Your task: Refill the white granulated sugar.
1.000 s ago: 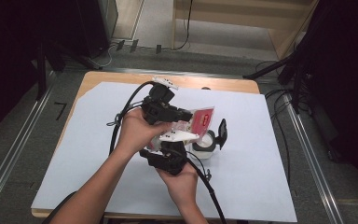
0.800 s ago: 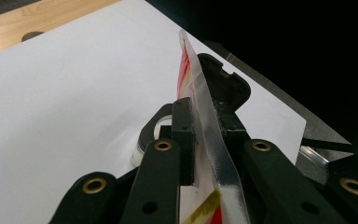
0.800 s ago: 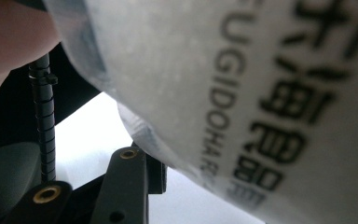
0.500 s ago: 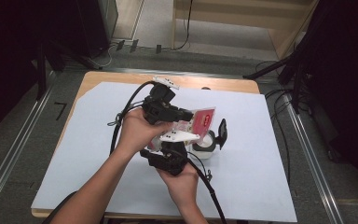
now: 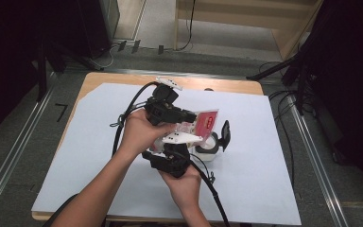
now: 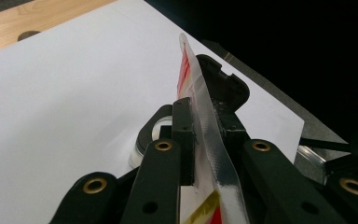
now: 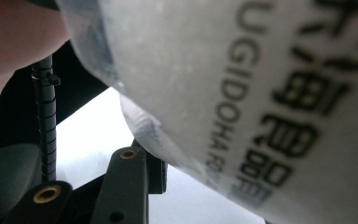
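Hanging over the middle of the white sheet, a red-and-white packet [image 5: 203,124] is stretched between the two tools, just above and to the left of a small round container [image 5: 207,147] whose black lid [image 5: 225,133] stands flipped up on its right side. That placement reads as deliberate: anything coming out of the packet would drop toward the open mouth below.

The left gripper [image 6: 204,116] is clamped on the packet's thin clear edge, the film standing on end between its pads, with the container's rim visible just beyond the jaws. Pinching the seam this way gives a firm hold on a slippery film, probably for tearing or for steadying it.

The right gripper [image 5: 182,142], nearer the person and a little lower, appears to hold the packet's body; in the right gripper view the printed white plastic [image 7: 242,93] presses close against the lens and only one jaw shows clearly, so the grasp is likely but not certain. Two holds on opposite parts keep the floppy packet taut.

Around them lies the white sheet [image 5: 264,189] covering a wooden table [image 5: 99,80], its far edge bare.
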